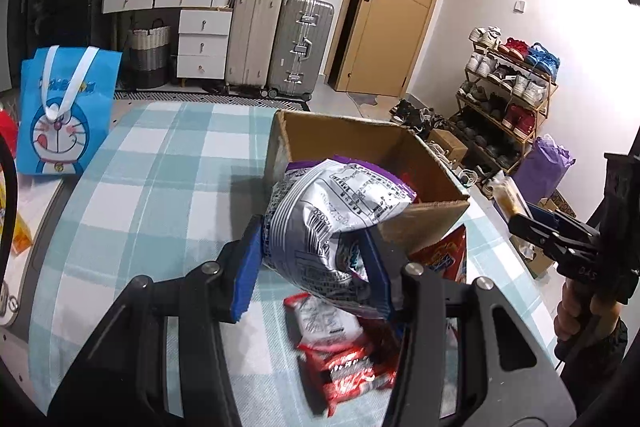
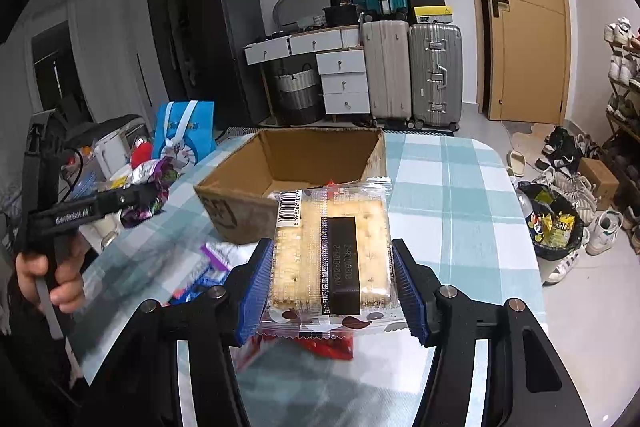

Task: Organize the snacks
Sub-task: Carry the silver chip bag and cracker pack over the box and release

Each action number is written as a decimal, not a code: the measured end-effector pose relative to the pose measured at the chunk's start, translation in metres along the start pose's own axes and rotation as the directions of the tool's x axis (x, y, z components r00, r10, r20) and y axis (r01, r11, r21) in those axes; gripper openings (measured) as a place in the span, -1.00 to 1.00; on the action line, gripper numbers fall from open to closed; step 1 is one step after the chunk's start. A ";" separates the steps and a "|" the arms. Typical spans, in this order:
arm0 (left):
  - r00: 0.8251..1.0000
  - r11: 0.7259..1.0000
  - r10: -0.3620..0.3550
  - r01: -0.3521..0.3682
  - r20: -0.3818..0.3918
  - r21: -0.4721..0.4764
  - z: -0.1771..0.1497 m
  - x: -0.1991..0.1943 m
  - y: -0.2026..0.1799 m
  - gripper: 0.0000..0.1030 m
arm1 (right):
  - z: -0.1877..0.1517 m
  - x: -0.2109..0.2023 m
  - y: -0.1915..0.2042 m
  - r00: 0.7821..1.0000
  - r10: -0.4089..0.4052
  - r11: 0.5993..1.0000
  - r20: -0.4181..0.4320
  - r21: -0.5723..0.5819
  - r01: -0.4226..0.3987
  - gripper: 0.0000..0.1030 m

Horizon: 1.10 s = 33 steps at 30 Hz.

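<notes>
Between the ribbed blue pads of the left gripper (image 1: 308, 263) sits a crinkled silver and purple foil snack bag (image 1: 336, 223), clamped at its lower half and puffed out above the fingers. Just beyond it stands an open corrugated cardboard box (image 1: 400, 155) on a pale blue and white checked tablecloth (image 1: 160, 179). Below the bag lie glossy red wrappers (image 1: 344, 367), and an orange-red packet (image 1: 444, 255) leans against the box's near wall. To the right, the right gripper (image 1: 524, 215) grasps a flat rectangular cracker pack (image 2: 332, 251) in clear crimped film; its 2 blue pads press the pack's long sides, and pale, dimpled crackers show through beside a black label strip. The box (image 2: 304, 155) lies straight ahead of this pack. Far to the left of the left gripper stands a blue cartoon tote bag (image 1: 68, 111) of smooth fabric.
</notes>
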<state>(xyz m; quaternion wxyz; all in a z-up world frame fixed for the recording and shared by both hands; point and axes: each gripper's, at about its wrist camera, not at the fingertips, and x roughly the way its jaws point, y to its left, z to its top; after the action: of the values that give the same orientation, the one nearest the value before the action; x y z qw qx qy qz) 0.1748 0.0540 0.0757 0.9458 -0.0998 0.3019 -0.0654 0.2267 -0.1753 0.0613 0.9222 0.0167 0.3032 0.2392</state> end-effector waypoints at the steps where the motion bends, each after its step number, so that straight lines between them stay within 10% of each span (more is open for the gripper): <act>1: 1.000 1.000 0.001 -0.001 0.000 0.004 0.003 0.003 -0.003 -0.14 | 0.003 0.002 0.000 1.000 0.001 1.000 0.006 0.008 -0.001 0.13; 33: 0.999 0.999 0.033 -0.034 0.026 0.038 0.054 0.066 -0.020 -0.14 | 0.058 0.090 0.007 0.999 0.038 0.999 0.005 0.017 -0.038 0.13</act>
<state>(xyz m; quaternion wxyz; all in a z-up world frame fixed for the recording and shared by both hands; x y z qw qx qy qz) 0.2588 0.0303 0.0865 0.9523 -0.0775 0.2900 -0.0541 0.3192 -0.1220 0.0602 0.9179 0.0311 0.3030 0.2542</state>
